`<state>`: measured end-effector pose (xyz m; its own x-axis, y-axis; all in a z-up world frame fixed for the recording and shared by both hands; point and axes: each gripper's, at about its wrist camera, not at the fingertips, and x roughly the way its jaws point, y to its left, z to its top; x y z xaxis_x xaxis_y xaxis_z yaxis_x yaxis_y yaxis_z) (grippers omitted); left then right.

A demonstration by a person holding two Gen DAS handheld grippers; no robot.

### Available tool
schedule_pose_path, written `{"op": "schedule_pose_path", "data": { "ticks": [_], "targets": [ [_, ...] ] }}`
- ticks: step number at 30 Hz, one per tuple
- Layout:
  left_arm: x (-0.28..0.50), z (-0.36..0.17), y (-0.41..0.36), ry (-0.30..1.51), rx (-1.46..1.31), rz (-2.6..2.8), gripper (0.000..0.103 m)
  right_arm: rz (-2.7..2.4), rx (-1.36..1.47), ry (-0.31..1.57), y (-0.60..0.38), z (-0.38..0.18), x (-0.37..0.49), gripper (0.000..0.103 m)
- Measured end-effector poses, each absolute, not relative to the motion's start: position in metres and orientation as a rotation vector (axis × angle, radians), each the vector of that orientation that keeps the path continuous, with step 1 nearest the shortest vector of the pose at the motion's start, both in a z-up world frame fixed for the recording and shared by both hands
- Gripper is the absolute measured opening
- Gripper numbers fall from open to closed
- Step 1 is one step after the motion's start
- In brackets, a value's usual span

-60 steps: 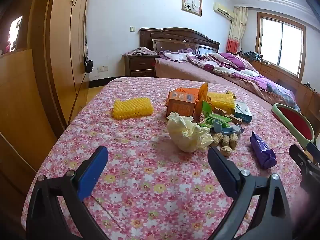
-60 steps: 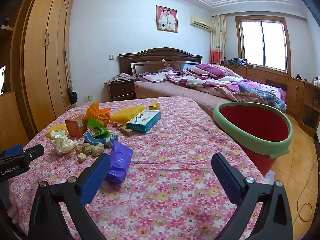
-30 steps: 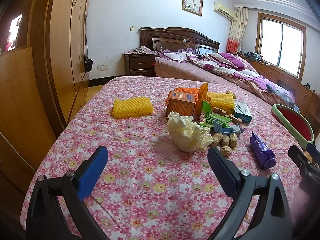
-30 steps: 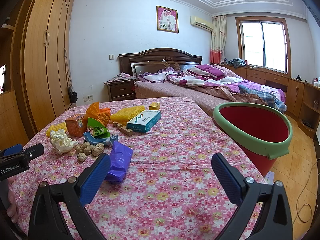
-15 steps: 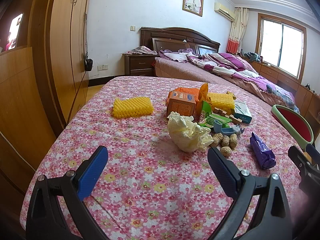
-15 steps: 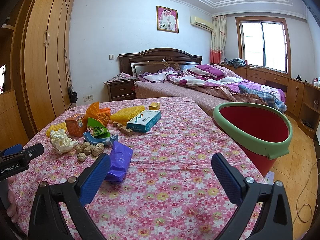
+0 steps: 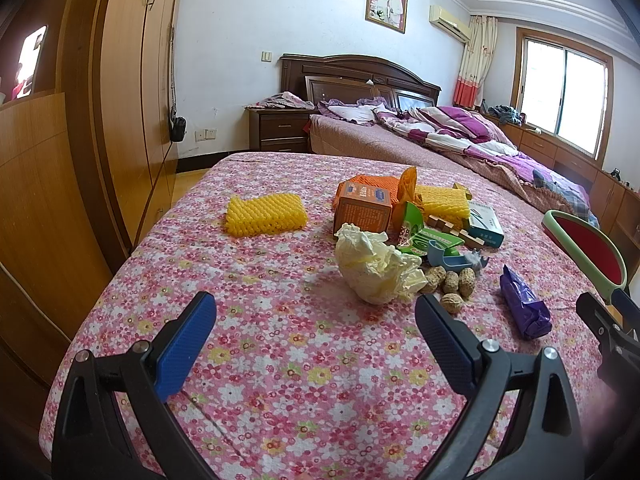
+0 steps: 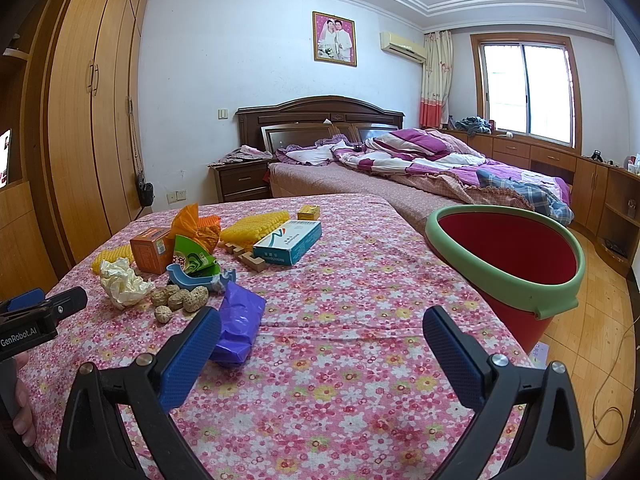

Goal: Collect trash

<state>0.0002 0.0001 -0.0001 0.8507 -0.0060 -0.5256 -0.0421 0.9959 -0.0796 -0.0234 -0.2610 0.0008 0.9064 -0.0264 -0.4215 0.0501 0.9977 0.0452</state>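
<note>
Both grippers hover low over the near edge of the floral-clothed counter (image 7: 280,360), jaws spread wide and holding nothing — the left gripper (image 7: 316,320) faces the crumpled paper wad (image 7: 374,270), the right gripper (image 8: 322,332) has the purple wrapper (image 8: 238,326) beside its left finger. Peanuts (image 7: 450,282), boxes and yellow foam nets (image 7: 264,214) lie farther in; the red bin (image 8: 508,260) stands off the right edge.

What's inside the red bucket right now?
The red bucket shows only bare red inner wall; no trash visible. Its near green rim hides the bottom, so that part stays unconfirmed.
</note>
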Motion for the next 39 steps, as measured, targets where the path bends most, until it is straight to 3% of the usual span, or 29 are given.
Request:
{"op": "schedule_pose_path", "data": {
  "ticks": [39],
  "targets": [
    [0.0036, -0.0064, -0.003, 0.576, -0.089, 0.02, 0.099, -0.038, 0.059, 0.444, -0.2613, -0.0014, -0.0223, 0.103]
  ]
}}
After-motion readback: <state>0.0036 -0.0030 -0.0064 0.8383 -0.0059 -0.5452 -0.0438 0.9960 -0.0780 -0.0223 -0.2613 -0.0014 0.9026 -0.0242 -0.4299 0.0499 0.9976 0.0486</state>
